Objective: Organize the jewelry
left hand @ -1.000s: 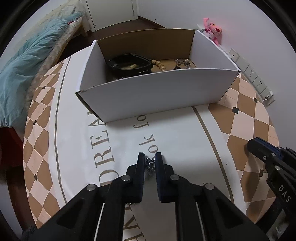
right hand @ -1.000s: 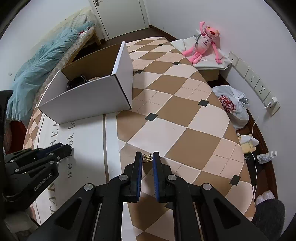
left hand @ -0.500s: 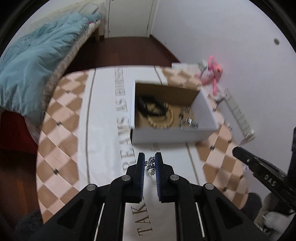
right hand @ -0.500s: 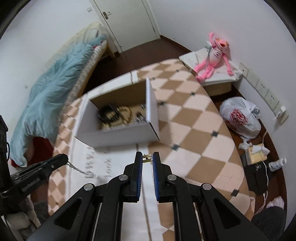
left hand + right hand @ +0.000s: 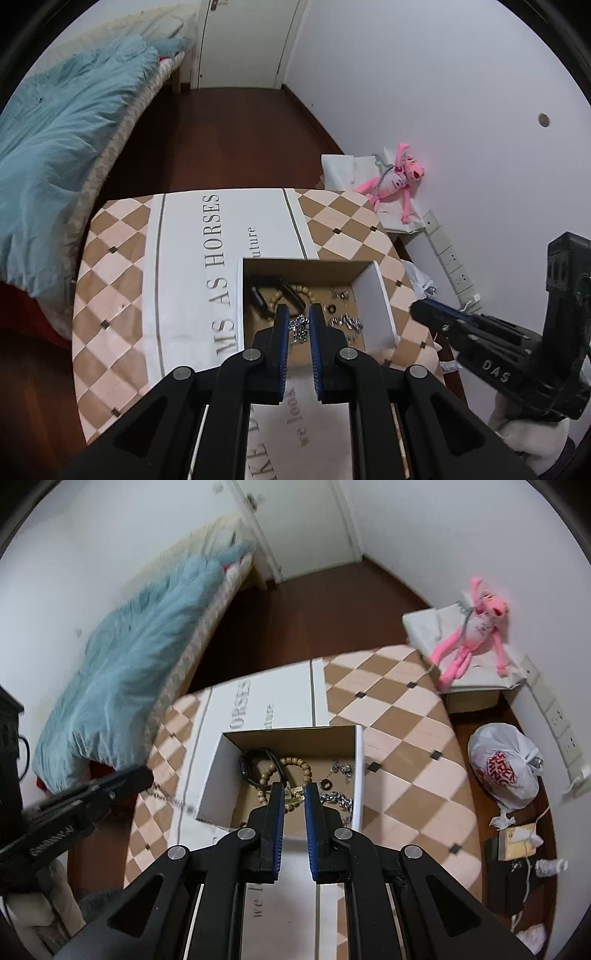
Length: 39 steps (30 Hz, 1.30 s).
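Two tools poised above the box (image 5: 360, 775): our left tool (image 5: 298, 323) clamps a silver chain (image 5: 300, 329), our right tool (image 5: 294, 798) a gold clasp (image 5: 294, 794), held high for dropping inside.

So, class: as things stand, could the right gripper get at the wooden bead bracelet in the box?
Probably not yet. The right gripper is above the open box, nothing covers the bracelet, but its jaws already pinch a gold piece, so it must let go first.
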{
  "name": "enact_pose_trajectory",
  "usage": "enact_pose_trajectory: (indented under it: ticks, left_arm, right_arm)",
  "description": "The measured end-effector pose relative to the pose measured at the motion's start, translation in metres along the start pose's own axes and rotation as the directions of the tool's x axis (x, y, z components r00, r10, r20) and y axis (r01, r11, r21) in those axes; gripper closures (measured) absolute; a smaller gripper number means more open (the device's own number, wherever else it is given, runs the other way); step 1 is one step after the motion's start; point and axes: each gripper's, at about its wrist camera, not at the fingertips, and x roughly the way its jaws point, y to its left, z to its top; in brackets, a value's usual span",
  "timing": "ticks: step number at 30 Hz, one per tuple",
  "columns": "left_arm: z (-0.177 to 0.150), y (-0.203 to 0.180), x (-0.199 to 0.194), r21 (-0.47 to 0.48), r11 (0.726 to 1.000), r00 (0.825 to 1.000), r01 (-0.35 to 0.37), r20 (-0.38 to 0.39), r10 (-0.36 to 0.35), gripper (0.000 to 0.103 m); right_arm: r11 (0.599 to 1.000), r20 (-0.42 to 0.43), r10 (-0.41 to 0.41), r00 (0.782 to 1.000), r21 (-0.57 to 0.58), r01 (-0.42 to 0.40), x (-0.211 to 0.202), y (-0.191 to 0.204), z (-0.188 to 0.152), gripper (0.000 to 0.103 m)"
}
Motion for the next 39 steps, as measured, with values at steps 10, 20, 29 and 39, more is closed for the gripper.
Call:
enact_pose_trajectory:
  ticks: [10, 20, 29, 39]
  left_arm:
    - [0.014, 0.011, 0.063, -0.006, 0.998, 0.983, -0.064, -0.175, 0.061, 0.093]
    - [0.017, 0.036, 0.06, -0.068, 0.978, 0.968, -0.198, -0.168, 0.185, 0.067]
    - [-0.003, 0.032, 0.036, -0.066, 0.952, 0.952, -0.3, -0.089, 0.294, 0.017]
    - [-0.038, 0.017, 0.025, -0.034, 0.936, 0.935, -0.351, -0.068, 0.348, 0.002]
  right_arm:
    - [0.995, -0.208, -0.078, 0.975, -0.078, 0.063, 0.072, 0.003, 0.035, 0.092]
    - [0.989, -0.217, -0.14, 0.966, -0.083, 0.125, 0.079, -0.004, 0.048, 0.059]
    - [0.963, -0.143, -0.266, 0.953, -0.095, 0.254, 0.046, -0.005, 0.025, 0.021]
    - [0.942, -0.157, -0.335, 0.929, -0.086, 0.325, 0.032, -0.005, -0.024, 0.002]
